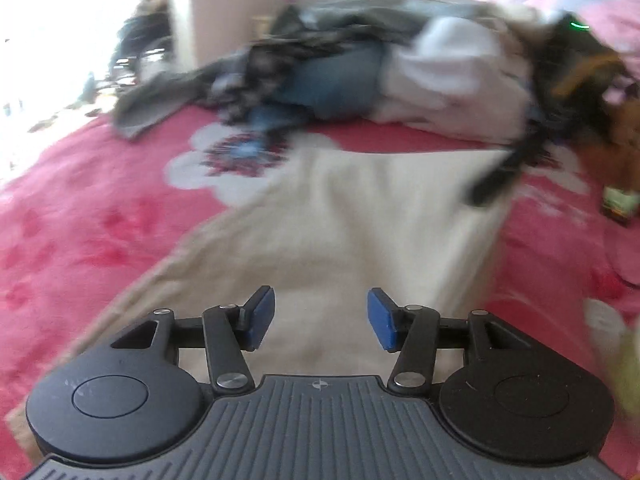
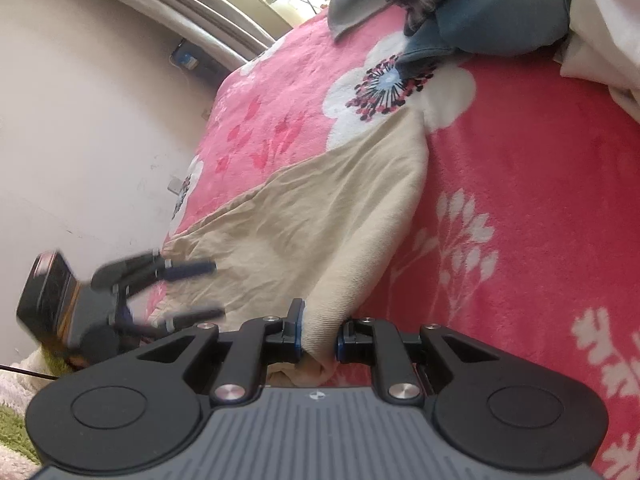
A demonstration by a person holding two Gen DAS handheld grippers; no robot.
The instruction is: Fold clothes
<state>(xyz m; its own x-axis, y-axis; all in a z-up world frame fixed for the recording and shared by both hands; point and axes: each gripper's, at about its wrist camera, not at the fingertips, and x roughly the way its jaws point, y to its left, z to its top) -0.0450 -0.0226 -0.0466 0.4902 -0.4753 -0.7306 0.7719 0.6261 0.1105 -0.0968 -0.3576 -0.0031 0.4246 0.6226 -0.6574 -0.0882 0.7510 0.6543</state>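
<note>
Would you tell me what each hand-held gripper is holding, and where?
Right hand-held gripper pinches the beige garment at its near folded edge; left hand-held gripper holds nothing.

clothes pile (image 1: pixel 352 64): blurred, single garments hard to tell
left gripper (image 2: pixel 192 292): smeared by motion blur in right view

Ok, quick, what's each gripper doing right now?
Left gripper: open, empty, above the beige garment.
Right gripper: shut on the beige garment's edge.
</note>
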